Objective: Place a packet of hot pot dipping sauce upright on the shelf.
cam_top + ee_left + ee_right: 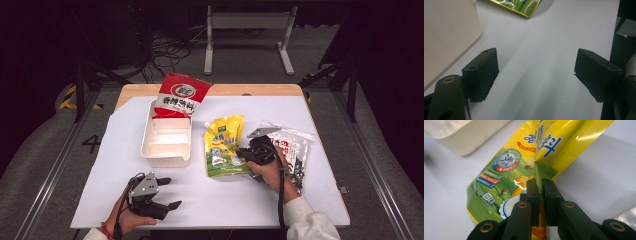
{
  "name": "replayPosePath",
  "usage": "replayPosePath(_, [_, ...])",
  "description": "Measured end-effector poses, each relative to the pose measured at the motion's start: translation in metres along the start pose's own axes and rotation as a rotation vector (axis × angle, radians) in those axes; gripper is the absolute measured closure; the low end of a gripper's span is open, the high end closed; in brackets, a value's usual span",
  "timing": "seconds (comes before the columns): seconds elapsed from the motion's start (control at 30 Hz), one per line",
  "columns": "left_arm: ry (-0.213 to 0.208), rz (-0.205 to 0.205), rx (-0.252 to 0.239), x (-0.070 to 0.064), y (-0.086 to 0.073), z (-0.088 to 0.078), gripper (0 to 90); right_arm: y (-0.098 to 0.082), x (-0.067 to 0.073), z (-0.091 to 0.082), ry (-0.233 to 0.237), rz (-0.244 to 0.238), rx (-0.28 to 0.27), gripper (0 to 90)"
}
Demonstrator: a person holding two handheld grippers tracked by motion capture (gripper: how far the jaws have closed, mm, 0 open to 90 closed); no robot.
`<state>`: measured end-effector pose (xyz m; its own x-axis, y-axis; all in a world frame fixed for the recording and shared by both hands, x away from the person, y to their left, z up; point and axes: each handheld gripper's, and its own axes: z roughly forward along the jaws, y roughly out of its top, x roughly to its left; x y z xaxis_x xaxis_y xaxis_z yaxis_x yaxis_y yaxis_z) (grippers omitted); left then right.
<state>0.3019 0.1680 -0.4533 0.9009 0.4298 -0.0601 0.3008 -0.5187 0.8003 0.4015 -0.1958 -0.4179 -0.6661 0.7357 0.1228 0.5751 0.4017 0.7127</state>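
The fingers [534, 192] of the right gripper [540, 195] were pinched onto a fold of the yellow pouch [511, 182] lying on the tabletop [225, 200] beside the white tray [150, 150], while the left gripper [536, 72] hovered with fingers spread wide over bare tabletop.

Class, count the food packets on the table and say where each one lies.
3. The red packet leans on the white tray's far end; the yellow pouch lies beside the tray, pinched by the right tongs; the clear packet lies beyond it, rightmost.
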Motion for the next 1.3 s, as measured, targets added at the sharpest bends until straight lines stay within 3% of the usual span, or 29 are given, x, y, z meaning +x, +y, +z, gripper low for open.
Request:
replayPosePath(0.27, [-0.084,-0.016,0.021,-0.005,0.018,0.025,17.9,-0.028,0.023,-0.028,0.043,-0.048,-0.095,84.2])
replayPosePath(0.47, [-0.132,-0.077,0.008,0.001,0.031,0.044,16.8,-0.038,0.043,-0.038,0.073,-0.114,-0.156,84.2])
replayPosePath(0.7, [-0.156,-0.112,-0.018,0.003,0.039,0.054,14.8,-0.048,0.060,-0.043,0.137,-0.171,-0.203,84.2])
replayPosePath(0.87, [-0.119,-0.128,-0.081,0.003,0.046,0.046,16.1,-0.052,0.070,-0.040,0.170,-0.218,-0.223,84.1])
replayPosePath(1.03, [-0.046,-0.107,-0.168,0.000,0.051,0.034,28.8,-0.049,0.076,-0.041,0.176,-0.241,-0.267,84.6])
replayPosePath(1.13, [-0.040,-0.113,-0.218,0.000,0.053,0.028,38.7,-0.048,0.077,-0.040,0.188,-0.238,-0.295,84.6])
replayPosePath(1.27, [-0.078,-0.122,-0.276,0.005,0.054,0.019,56.6,-0.049,0.079,-0.040,0.208,-0.251,-0.328,84.3])
replayPosePath(1.3, [-0.093,-0.108,-0.283,0.006,0.056,0.017,60.5,-0.049,0.079,-0.039,0.208,-0.255,-0.328,84.3])
